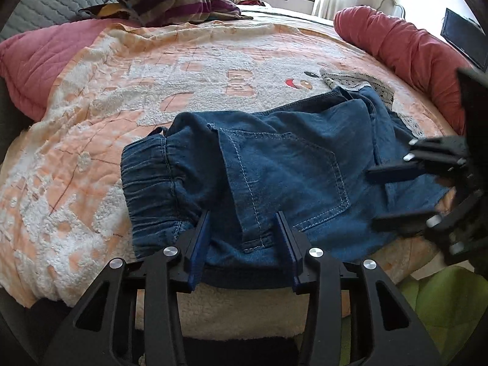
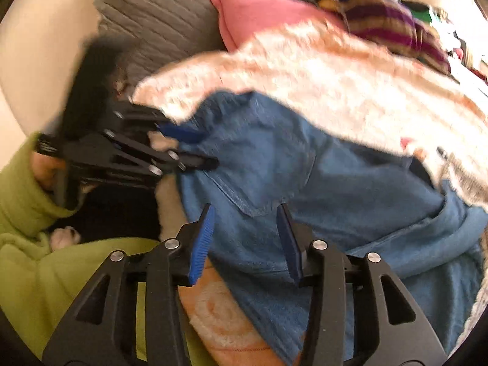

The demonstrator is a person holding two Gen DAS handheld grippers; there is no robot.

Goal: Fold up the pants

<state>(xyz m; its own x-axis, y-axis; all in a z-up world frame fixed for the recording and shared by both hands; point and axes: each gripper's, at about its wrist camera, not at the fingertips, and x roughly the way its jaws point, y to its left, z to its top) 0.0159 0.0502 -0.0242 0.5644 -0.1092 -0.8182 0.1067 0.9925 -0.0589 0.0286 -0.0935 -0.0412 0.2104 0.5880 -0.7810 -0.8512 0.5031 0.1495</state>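
Blue denim pants (image 1: 283, 164) lie folded over on a peach and white fleece blanket (image 1: 128, 91), elastic waistband to the left, a back pocket facing up. My left gripper (image 1: 244, 222) is open, its jaws straddling the near edge of the pants. My right gripper (image 1: 373, 195) shows at the right of the left wrist view, open over the pants' right end. In the blurred right wrist view the pants (image 2: 320, 183) fill the middle, my right gripper (image 2: 244, 216) is open over the denim, and the left gripper (image 2: 195, 146) is open at the far edge.
A red quilt roll (image 1: 405, 45) lies along the bed's right side and a striped pillow (image 1: 174, 0) at the head. A grey patterned cloth (image 1: 353, 80) lies beyond the pants. The person's green sleeve (image 2: 36, 244) is at lower left.
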